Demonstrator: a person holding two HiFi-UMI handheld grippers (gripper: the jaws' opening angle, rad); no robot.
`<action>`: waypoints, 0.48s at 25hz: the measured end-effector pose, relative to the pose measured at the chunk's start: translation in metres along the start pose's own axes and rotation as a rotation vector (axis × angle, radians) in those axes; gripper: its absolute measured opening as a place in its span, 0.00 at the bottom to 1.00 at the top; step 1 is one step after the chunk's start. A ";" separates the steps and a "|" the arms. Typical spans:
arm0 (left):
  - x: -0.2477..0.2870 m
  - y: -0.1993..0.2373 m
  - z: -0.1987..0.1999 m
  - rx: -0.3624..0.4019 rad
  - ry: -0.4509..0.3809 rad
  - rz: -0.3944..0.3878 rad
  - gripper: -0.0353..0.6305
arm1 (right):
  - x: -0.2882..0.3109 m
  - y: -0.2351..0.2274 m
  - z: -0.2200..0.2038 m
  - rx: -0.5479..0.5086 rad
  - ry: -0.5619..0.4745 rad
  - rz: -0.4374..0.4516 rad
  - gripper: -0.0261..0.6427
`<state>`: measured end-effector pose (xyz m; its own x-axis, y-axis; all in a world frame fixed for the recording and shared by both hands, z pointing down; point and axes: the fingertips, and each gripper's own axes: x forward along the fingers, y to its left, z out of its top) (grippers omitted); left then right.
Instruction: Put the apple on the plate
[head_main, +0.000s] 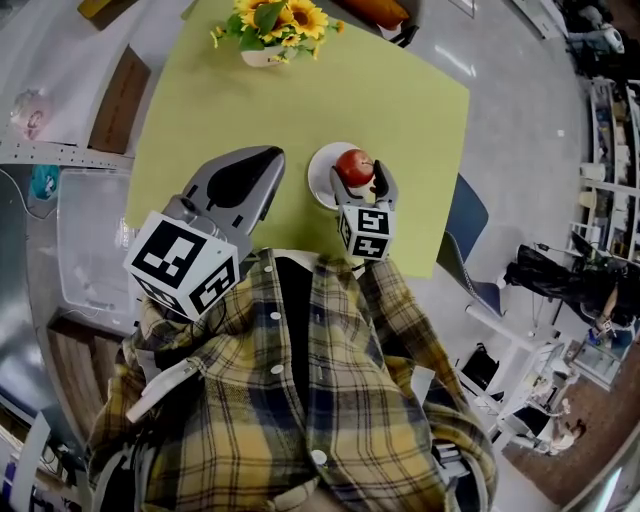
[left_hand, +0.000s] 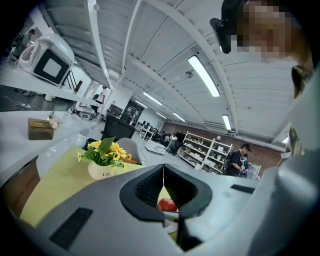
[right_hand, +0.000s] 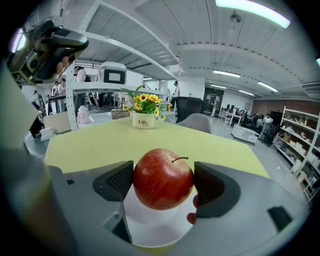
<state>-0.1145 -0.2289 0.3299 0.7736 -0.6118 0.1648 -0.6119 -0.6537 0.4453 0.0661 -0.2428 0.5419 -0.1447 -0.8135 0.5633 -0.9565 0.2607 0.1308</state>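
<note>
At the centre of the head view, the red apple (head_main: 354, 165) is clamped between the jaws of the right gripper (head_main: 358, 176), over the white plate (head_main: 320, 186). At centre left, the left gripper (head_main: 268, 156) is held with its jaws pressed together and nothing between them.

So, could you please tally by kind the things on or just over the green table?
apple: 1
plate: 1
pot of sunflowers: 1
Total: 3
</note>
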 end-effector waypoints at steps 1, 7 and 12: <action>0.000 0.000 0.000 0.001 0.000 0.001 0.07 | 0.001 0.000 -0.002 0.004 0.004 0.002 0.58; 0.000 -0.003 -0.002 0.007 0.000 -0.002 0.07 | 0.002 0.004 -0.009 0.017 0.025 -0.006 0.58; 0.000 -0.005 -0.003 0.003 0.002 0.000 0.07 | 0.001 0.006 -0.013 0.054 0.068 0.006 0.58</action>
<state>-0.1113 -0.2243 0.3302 0.7740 -0.6110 0.1663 -0.6122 -0.6550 0.4429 0.0638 -0.2355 0.5534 -0.1352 -0.7743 0.6182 -0.9681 0.2361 0.0841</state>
